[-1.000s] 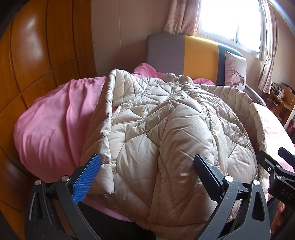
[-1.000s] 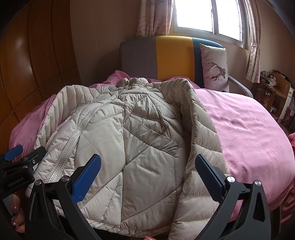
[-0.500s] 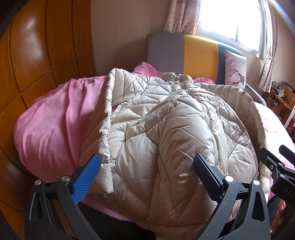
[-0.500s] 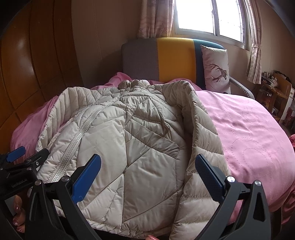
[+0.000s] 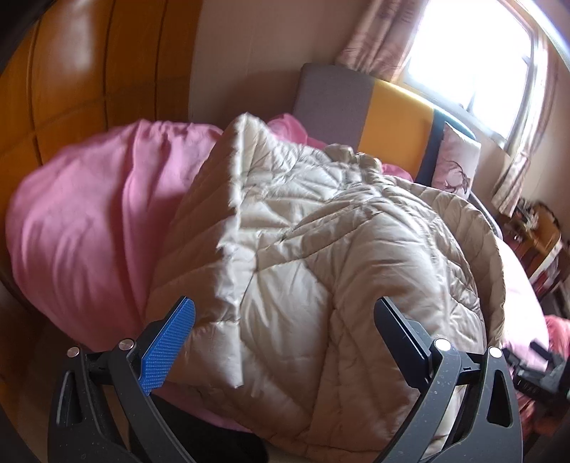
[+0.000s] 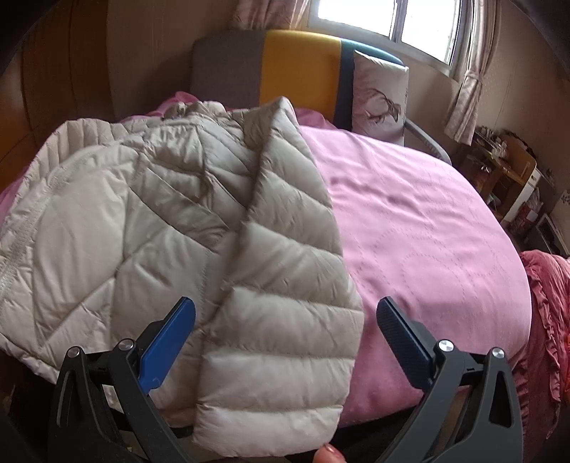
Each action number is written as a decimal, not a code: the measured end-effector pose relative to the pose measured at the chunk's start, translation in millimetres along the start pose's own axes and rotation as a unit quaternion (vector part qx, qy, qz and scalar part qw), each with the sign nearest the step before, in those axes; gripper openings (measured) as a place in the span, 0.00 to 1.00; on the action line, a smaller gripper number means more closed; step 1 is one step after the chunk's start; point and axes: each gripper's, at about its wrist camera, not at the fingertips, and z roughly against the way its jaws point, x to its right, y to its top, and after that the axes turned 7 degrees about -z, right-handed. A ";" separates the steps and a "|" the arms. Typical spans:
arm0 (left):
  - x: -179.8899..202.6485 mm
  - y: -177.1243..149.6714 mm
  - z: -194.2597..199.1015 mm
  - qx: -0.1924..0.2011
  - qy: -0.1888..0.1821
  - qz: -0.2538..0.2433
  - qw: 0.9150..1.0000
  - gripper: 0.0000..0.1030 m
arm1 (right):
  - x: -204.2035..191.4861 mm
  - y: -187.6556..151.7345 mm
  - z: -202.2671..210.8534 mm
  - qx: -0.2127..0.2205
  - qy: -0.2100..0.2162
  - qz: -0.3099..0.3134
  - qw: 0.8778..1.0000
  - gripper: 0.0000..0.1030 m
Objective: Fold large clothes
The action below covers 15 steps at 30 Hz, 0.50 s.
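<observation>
My left gripper (image 5: 283,329) spread wide, nothing between fingers — hovers at near hem of beige puffer jacket (image 5: 320,256). Jacket lies across pink bedspread (image 5: 82,228), collar toward grey-yellow headboard (image 5: 359,107), both side panels folded in over front. My right gripper (image 6: 285,329) also wide, holding nothing; folded sleeve (image 6: 285,320) sits just ahead between fingers, cuff end nearest, contact cannot tell. Bare bedspread right of jacket. Deer-print pillow (image 6: 379,96) leans on headboard. Window (image 6: 384,21) bright behind.
</observation>
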 end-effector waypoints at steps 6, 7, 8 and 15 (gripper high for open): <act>-12.1 -11.4 -14.7 -0.027 0.027 0.011 0.999 0.97 | 2.6 -19.4 -29.3 -0.066 0.044 0.018 0.997 0.54; -12.4 -12.5 -16.9 -0.031 0.029 0.010 0.999 0.97 | 4.8 -19.1 -33.8 -0.073 0.042 0.018 0.996 0.36; -12.3 -13.4 -18.0 -0.035 0.027 0.009 0.999 0.97 | 9.0 -17.6 -36.6 -0.072 0.039 0.017 0.997 0.28; -16.8 -15.1 -17.0 -0.017 -0.019 0.006 1.000 0.97 | 83.9 32.0 -39.4 -0.014 -0.008 -0.060 0.998 0.14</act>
